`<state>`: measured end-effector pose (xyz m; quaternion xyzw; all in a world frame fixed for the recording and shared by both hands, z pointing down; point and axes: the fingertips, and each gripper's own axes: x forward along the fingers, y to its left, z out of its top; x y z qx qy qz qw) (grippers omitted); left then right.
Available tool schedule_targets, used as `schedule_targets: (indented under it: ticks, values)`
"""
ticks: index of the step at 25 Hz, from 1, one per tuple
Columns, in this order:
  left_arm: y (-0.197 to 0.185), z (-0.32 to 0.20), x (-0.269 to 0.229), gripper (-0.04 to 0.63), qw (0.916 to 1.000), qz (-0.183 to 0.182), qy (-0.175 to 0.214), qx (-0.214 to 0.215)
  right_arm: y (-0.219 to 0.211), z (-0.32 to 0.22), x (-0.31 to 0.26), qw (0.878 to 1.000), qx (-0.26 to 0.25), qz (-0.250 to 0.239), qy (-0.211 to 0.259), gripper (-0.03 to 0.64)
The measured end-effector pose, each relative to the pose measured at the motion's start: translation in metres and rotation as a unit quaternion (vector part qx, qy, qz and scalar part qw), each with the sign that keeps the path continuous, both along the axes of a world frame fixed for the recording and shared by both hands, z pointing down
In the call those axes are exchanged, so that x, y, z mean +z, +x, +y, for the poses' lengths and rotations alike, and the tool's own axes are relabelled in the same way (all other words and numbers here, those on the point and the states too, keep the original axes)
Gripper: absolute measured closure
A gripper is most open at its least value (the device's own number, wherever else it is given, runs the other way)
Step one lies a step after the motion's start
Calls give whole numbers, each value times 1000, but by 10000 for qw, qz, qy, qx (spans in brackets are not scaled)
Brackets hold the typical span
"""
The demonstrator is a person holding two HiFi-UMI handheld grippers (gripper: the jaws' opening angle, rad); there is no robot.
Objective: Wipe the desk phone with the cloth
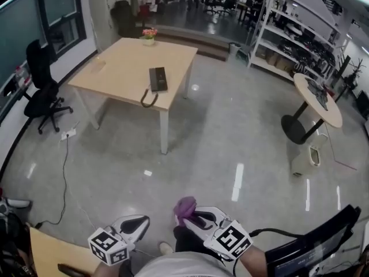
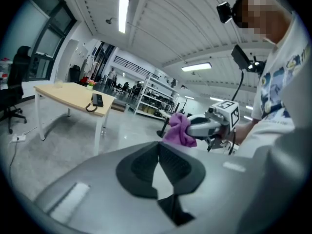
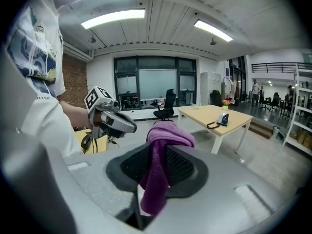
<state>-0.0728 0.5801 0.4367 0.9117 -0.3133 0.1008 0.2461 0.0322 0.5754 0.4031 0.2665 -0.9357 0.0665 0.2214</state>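
Observation:
The black desk phone [image 1: 157, 78] lies on a light wooden table [image 1: 121, 68] far ahead across the floor, its coiled cord hanging over the near edge; it also shows small in the left gripper view as the phone [image 2: 97, 100] and in the right gripper view as the phone [image 3: 224, 118]. My right gripper [image 1: 185, 210] is shut on a purple cloth [image 3: 158, 172], which bunches above the jaws and hangs between them. My left gripper [image 1: 140, 223] is shut with nothing in it. Both grippers are held low, close to the person's body, far from the table.
A black office chair [image 1: 41, 85] stands left of the table and a flower pot [image 1: 149, 35] sits at its far edge. A round table [image 1: 318, 100] and shelving [image 1: 288, 39] stand at the right. Glossy floor lies between me and the table; a cable [image 1: 63, 172] runs along the left.

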Motion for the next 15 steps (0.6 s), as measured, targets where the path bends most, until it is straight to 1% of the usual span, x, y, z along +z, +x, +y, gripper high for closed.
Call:
schedule_targets:
  ticks: [5, 10, 15]
  values:
    - [-1, -46, -3, 591, 9998, -82, -28, -189, 2, -58, 1, 9998, -176, -54, 50, 526]
    - [-2, -121, -6, 575, 9989, -224, 7, -400, 2, -139, 1, 9991, -314, -266, 93, 526]
    - [20, -185, -21, 558, 9990, -204, 91, -377, 14, -198, -6, 9983, -471, -326, 145, 526]
